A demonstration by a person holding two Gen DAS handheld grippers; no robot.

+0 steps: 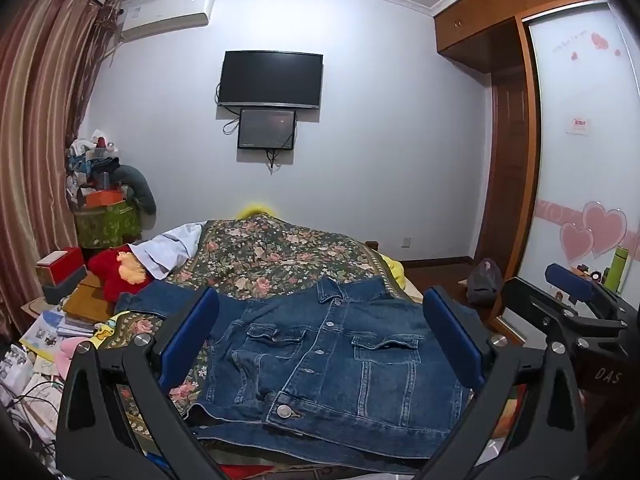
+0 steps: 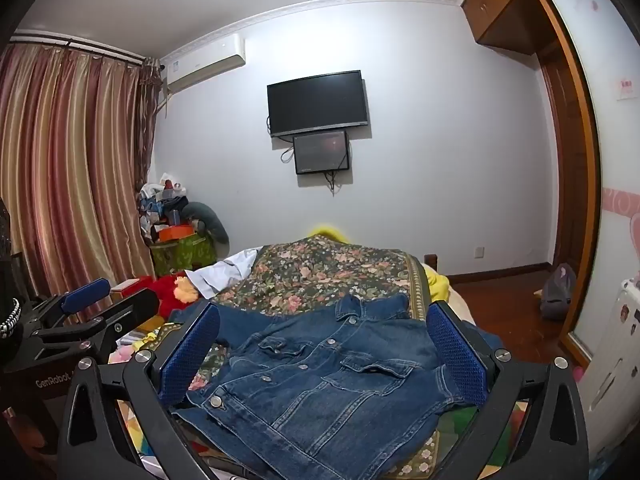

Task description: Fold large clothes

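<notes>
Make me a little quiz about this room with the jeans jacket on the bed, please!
1. True or false: the denim jacket lies front side up, with its buttons showing.
2. Which is right about the left gripper and the right gripper?
A. Both are open and hold nothing
B. Both pinch a sleeve
C. One is shut on the collar
3. Fill in: the jacket lies on a bedspread with a ____ pattern.

Key:
1. True; the buttons and both chest pockets face up.
2. A; the blue pads stand wide apart on each, and none presses on the cloth.
3. Flower.
</notes>
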